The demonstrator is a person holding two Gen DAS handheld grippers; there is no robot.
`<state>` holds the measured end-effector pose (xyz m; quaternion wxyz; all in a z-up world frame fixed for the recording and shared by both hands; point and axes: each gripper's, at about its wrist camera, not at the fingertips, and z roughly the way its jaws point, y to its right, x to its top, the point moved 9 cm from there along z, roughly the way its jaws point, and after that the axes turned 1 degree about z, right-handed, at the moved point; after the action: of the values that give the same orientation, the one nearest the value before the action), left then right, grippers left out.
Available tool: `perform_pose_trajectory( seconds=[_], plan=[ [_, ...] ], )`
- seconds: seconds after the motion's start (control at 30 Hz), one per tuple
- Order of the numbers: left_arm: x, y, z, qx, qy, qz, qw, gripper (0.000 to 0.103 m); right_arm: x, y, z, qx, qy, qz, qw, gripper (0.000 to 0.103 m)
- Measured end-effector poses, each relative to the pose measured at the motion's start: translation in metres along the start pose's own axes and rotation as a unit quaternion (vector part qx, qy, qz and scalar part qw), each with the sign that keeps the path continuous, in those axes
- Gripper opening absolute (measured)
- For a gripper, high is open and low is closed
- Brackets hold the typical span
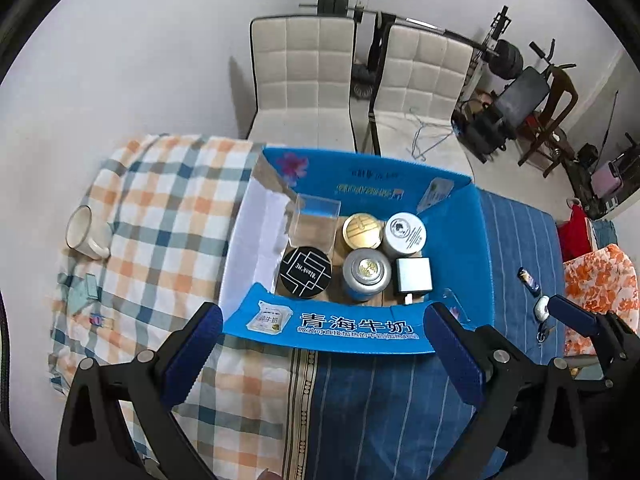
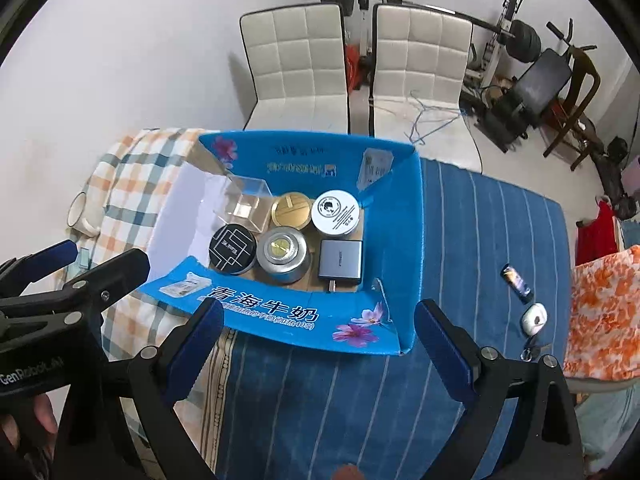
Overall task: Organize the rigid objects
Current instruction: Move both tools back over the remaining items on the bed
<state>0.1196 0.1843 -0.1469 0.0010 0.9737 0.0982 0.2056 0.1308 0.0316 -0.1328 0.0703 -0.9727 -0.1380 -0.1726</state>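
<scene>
Between the spread jaws of the left gripper (image 1: 323, 354) lies the near flap of the blue carton (image 1: 456, 240), printed with white characters; nothing is held. The right gripper (image 2: 318, 348) likewise stands wide open and empty, its jaws framing the same flap. Under both lies a bench draped in a blue striped cloth (image 2: 328, 392), with a checked orange-and-teal cloth (image 1: 160, 208) to the left of the jaws.

Just beyond the jaws, inside the carton, the sorted items stand packed side by side: a black round tin (image 1: 306, 272), a silver tin (image 1: 367, 272) and a grey charger block (image 1: 414, 276) in the near row; a clear plastic box (image 1: 314, 222), a gold-lidded tin (image 1: 362, 230) and a white-lidded tin (image 1: 405, 232) behind.

To the right of the right jaws, loose on the striped cloth, lie a small dark tube (image 2: 518, 278) and a white oval fob (image 2: 533, 318) with keys. Far left of the left jaws a white mug (image 1: 84, 232) lies on its side. Past the carton stand two white padded chairs (image 2: 296, 60), a barbell rack (image 2: 516, 40) and a white wall.
</scene>
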Motion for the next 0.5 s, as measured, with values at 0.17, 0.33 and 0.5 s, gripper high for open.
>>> perform_pose_trajectory(
  seconds=[0.17,0.33,0.5],
  plan=[
    [0.0,0.007,-0.019,0.004,0.02,0.008,0.9998,0.103,-0.004,0.001,-0.021,0.014,0.01,0.0,1.0,0.098],
    [0.001,0.017,-0.03,0.008,0.029,0.015,0.9994,0.103,-0.009,0.007,-0.029,0.033,0.015,0.009,0.999,0.098],
    [0.002,0.044,-0.026,0.0,0.028,0.029,0.9992,0.103,-0.017,0.047,-0.028,0.043,0.014,0.055,0.997,0.098]
  ],
)
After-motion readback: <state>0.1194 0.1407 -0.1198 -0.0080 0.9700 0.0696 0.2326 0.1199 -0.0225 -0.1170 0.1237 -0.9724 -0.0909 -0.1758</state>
